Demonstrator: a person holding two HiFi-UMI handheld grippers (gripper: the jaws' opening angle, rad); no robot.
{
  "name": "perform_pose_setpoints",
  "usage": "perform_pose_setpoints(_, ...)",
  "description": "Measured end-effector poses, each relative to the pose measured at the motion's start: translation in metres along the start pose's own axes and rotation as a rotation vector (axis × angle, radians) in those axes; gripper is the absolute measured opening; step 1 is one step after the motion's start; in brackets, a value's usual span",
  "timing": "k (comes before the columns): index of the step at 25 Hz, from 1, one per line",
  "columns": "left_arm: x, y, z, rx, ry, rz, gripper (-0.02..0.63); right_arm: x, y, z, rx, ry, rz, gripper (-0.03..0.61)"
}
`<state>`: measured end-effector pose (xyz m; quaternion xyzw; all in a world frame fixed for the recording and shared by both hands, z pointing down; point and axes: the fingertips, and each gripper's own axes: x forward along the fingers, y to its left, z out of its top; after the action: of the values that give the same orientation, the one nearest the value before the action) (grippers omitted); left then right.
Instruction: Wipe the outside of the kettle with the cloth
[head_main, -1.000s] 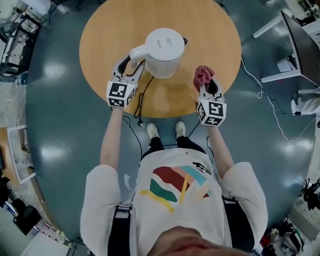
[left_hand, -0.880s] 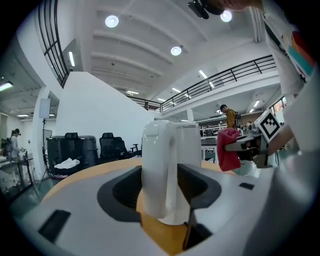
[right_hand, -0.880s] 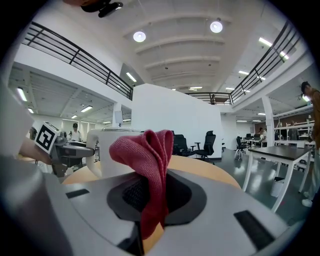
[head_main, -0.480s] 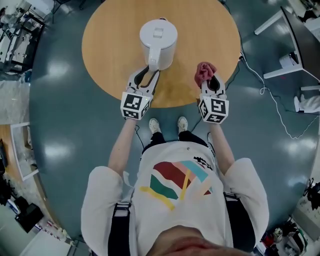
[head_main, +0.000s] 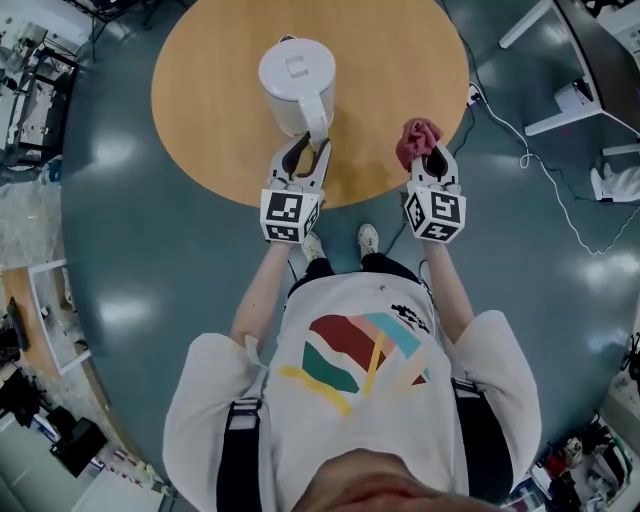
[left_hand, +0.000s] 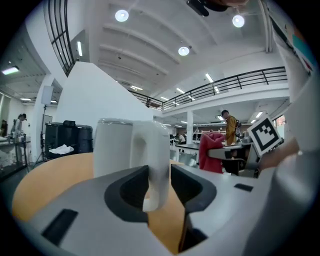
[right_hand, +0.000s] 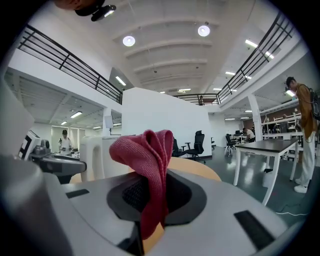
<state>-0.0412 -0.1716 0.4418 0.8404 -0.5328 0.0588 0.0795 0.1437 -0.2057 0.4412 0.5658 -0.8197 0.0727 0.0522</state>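
Note:
A white kettle stands on the round wooden table, its handle pointing toward the near edge. My left gripper has just been closing and is now shut on that handle. In the left gripper view the handle sits pinched between the dark pads, with the kettle body behind it. My right gripper is shut on a bunched red cloth to the right of the kettle, apart from it. The cloth sticks up out of the right gripper's jaws, with the kettle off to its left.
The near table edge runs just under both grippers, and the person's shoes show below it. A white cable trails across the floor at the right, beside white desk legs. A tall white wall stands behind the table.
The left gripper closed on the kettle handle and swung it from pointing left round to the near edge. The right gripper shifted a little with the cloth still in it.

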Motion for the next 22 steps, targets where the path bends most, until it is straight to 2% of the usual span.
perform_pose_setpoints(3, 0.010, -0.022, 0.001, -0.013, 0.003, -0.114, 0.181, 0.001, 0.001, 0.001, 0.008, -0.002, 0.000, 0.047)
perform_pose_setpoints(6, 0.022, -0.029, 0.002, 0.002, -0.007, -0.158, 0.181, 0.002, 0.005, 0.002, 0.009, -0.007, 0.009, 0.048)
perform_pose_setpoints(11, 0.047, -0.032, 0.003, 0.050, -0.006, -0.164, 0.181, -0.002, 0.003, -0.001, 0.007, -0.001, 0.006, 0.047)
perform_pose_setpoints(22, 0.090, -0.029, 0.013, -0.001, -0.022, -0.087, 0.181, -0.019, -0.016, -0.003, 0.019, 0.009, -0.059, 0.048)
